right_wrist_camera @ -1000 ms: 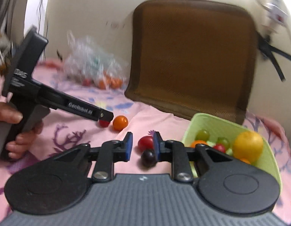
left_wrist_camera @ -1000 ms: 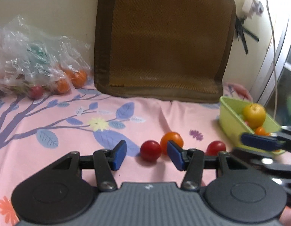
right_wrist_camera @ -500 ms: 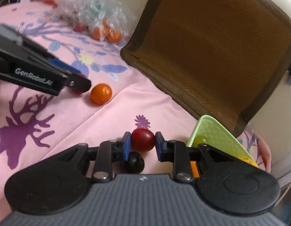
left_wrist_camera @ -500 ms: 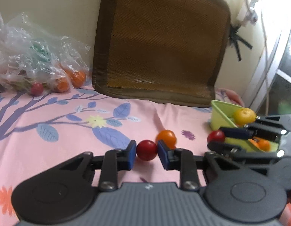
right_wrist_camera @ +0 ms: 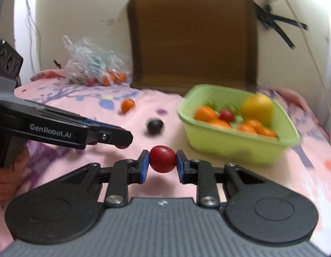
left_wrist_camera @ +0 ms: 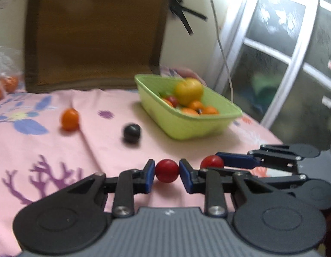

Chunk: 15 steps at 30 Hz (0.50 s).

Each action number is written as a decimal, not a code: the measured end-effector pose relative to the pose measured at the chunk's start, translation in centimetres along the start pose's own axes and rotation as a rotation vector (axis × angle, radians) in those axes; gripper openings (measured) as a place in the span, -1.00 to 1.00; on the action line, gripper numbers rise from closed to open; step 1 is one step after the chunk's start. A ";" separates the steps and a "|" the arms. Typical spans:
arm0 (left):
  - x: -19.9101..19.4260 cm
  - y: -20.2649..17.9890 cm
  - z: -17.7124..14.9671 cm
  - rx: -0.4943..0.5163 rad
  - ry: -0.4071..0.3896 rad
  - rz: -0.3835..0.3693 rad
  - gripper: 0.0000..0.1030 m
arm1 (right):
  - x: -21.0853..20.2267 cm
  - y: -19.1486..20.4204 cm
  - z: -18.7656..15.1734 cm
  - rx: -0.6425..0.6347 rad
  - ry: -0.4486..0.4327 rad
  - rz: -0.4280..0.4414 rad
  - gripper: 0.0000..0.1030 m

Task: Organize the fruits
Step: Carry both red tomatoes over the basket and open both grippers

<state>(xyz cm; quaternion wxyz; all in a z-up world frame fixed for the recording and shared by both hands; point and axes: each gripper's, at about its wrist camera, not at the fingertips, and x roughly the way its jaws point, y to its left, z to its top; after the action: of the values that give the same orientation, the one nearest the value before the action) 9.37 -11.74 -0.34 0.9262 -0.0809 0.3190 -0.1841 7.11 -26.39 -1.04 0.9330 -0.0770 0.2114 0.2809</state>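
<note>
Left wrist view: left gripper [left_wrist_camera: 166,170] pinches a red tomato [left_wrist_camera: 166,170] short of the bin [left_wrist_camera: 225,126]; a round, slick fruit could squirt free.
Right wrist view: right gripper [right_wrist_camera: 162,159] pinches another tomato [right_wrist_camera: 162,159]; crowded together, the grippers may collide.

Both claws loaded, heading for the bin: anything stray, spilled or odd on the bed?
Nothing spilled or damaged. Two fruits lie loose on the pink floral sheet, outside the green plastic tub: a small orange fruit and a dark round fruit.
</note>
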 end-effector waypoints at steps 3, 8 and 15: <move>0.1 -1.0 0.0 0.036 -0.001 0.037 -0.35 | -0.4 -0.3 -1.0 0.005 0.020 -0.016 -0.40; 0.4 -1.8 -0.4 0.056 0.018 0.073 -0.17 | -0.5 0.2 -2.2 -0.032 0.019 -0.032 -0.31; 0.7 -2.7 0.3 0.096 0.028 0.076 -0.51 | -0.7 -0.9 -2.3 0.024 0.009 0.000 -0.43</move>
<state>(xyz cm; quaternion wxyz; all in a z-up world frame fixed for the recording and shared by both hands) 9.27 -14.49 0.24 0.9308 -0.0217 0.3255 -0.1650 6.30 -28.08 -2.82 0.9328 -0.0670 0.2190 0.2782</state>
